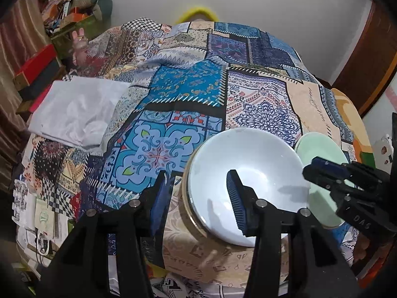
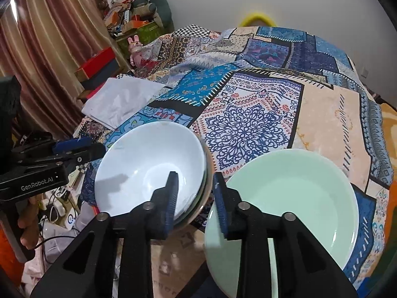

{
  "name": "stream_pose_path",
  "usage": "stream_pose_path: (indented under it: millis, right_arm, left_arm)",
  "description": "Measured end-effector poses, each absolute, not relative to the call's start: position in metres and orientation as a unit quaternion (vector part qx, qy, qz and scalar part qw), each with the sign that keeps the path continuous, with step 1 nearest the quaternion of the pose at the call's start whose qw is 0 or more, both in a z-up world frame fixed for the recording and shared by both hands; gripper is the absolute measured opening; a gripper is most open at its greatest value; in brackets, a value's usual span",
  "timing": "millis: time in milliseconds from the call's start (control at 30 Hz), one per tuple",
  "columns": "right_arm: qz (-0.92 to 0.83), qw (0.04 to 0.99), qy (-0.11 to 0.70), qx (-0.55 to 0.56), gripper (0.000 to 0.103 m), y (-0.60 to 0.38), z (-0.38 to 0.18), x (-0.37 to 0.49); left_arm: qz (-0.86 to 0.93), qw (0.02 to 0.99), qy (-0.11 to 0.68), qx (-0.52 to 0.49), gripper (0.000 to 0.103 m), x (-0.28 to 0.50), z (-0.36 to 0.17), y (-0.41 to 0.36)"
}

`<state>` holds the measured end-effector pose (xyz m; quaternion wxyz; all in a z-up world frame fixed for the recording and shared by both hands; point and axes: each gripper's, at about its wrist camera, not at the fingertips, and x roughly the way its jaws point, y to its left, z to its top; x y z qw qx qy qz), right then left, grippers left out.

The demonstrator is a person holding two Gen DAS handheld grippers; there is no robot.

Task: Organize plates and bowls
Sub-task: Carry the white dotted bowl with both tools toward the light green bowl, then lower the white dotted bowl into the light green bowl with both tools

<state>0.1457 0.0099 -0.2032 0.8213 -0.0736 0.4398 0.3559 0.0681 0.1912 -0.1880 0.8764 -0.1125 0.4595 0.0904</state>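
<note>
A white bowl point(image 1: 248, 164) point(image 2: 148, 164) sits nested on top of other bowls on the patterned bedspread point(image 1: 188, 84). A pale green plate point(image 2: 285, 198) point(image 1: 320, 149) lies just right of it. My left gripper point(image 1: 198, 181) is open and straddles the bowl's left rim, one finger inside and one outside, pads clear of it. My right gripper point(image 2: 196, 186) is open too and straddles the bowl's right rim, with its outer finger over the green plate's edge. Each gripper shows in the other's view: the right gripper point(image 1: 320, 166) and the left gripper point(image 2: 82, 146).
A folded white cloth point(image 1: 79, 109) point(image 2: 119, 99) lies on the bed's left side. Boxes and clutter point(image 2: 129, 22) are stacked by the curtain at far left. Cables and small items point(image 2: 57, 203) lie below the bed's left edge. A hand point(image 2: 27, 223) holds the left gripper's handle.
</note>
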Motion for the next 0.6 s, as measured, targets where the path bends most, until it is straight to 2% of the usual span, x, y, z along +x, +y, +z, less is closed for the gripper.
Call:
stream_pose_path:
  millis: [300,600]
  right_arm:
    - [0.349,0.815,0.456,-0.077,0.042,0.007,-0.215,0.159]
    - [0.357,0.803,0.47,-0.08,0.042,0.024,-0.228,0.167]
  left_arm:
    - [0.083,0.853,0.497,-0.136,0.049,0.068,-0.225,0.205]
    - [0.047,0.839,0.513,-0.175,0.051,0.074,-0.249,0.21]
